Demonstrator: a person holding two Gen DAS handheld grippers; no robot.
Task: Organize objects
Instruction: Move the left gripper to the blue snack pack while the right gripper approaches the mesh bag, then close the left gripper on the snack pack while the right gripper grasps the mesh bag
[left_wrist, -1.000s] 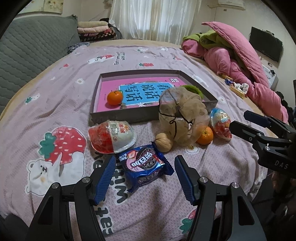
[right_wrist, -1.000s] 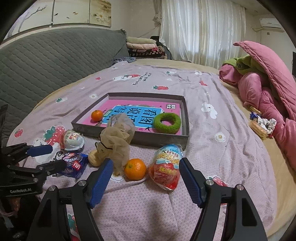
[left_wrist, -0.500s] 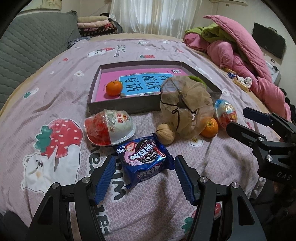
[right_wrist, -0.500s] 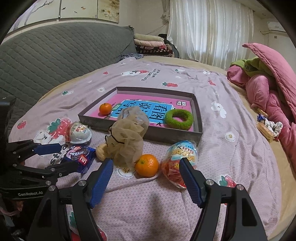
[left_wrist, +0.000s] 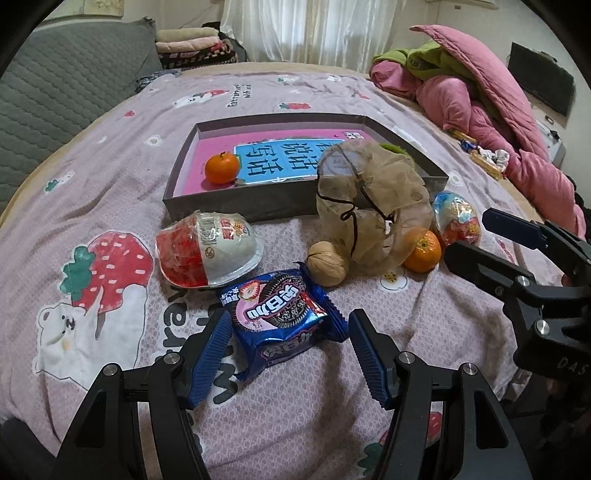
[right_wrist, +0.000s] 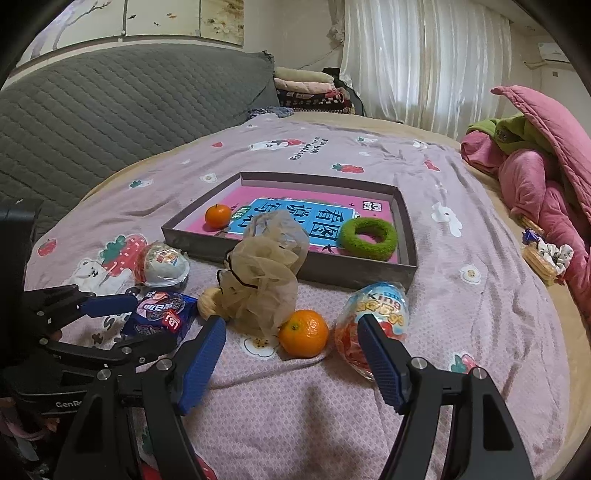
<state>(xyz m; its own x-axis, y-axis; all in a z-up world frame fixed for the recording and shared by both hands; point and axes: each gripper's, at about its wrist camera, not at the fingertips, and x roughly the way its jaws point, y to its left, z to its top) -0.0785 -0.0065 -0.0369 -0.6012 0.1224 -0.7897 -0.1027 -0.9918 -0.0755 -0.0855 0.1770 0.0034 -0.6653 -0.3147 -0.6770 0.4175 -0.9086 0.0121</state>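
Left wrist view: left gripper (left_wrist: 288, 354) is hanging w/ jaws apart around the blue cookie pack (left_wrist: 280, 314), glossy, crinkled, lying on the bedspread (left_wrist: 110, 155); pads not touching it.

Right wrist view: right gripper (right_wrist: 291, 365) is sitting spread open, nothing gripped, just before the orange (right_wrist: 303, 333) & egg-shaped snack pack (right_wrist: 373, 317), in front of the grey tray (right_wrist: 406, 236).

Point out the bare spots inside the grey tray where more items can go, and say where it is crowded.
Inside the grey tray, the book cover is bare between the tangerine on the left and the green ring on the right, and along the far wall. In front of the tray it is crowded: mesh bag, second tangerine, walnut, cookie packet and two egg-shaped packs.
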